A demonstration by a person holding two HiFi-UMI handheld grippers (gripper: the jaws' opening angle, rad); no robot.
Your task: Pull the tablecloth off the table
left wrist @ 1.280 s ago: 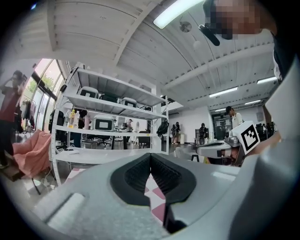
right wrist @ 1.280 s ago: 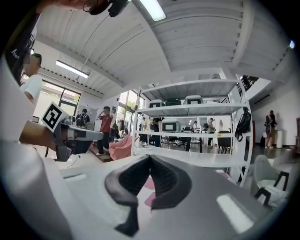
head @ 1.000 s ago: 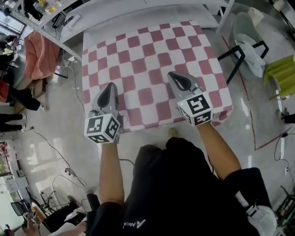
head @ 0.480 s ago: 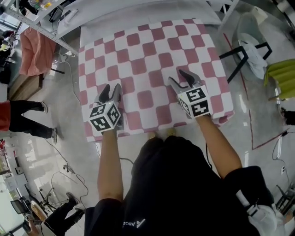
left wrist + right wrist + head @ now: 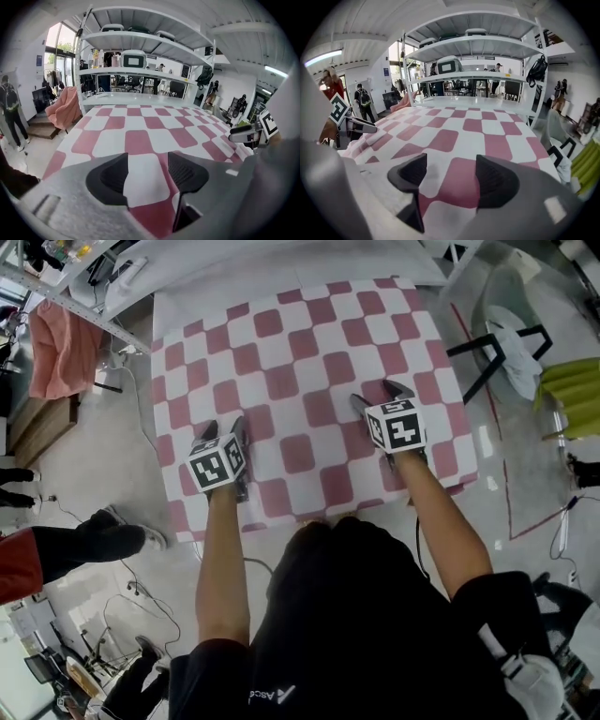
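A pink-and-white checked tablecloth (image 5: 300, 362) lies spread flat over the table and hangs over its near edge. My left gripper (image 5: 223, 427) hovers low over the cloth's near-left part. Its jaws are opening, and only flat cloth (image 5: 140, 140) shows through the gap of the left gripper (image 5: 147, 161). My right gripper (image 5: 380, 393) sits over the near-right part, also opening, with nothing pinched. In the right gripper view the right gripper (image 5: 450, 164) frames flat cloth (image 5: 459, 136). Each gripper sees the other at its side: the right gripper (image 5: 248, 136) and the left gripper (image 5: 356, 124).
A white shelf rack (image 5: 281, 263) stands against the table's far edge. A black chair (image 5: 506, 334) with a white bundle is at the right, beside a yellow-green seat (image 5: 572, 390). A pink cloth (image 5: 61, 343) hangs at the left. A bystander (image 5: 56, 549) stands near-left; cables lie on the floor.
Both grippers moved forward from the table's near edge onto the cloth, and their jaws went from shut to open. The bystander at the left shifted nearer.
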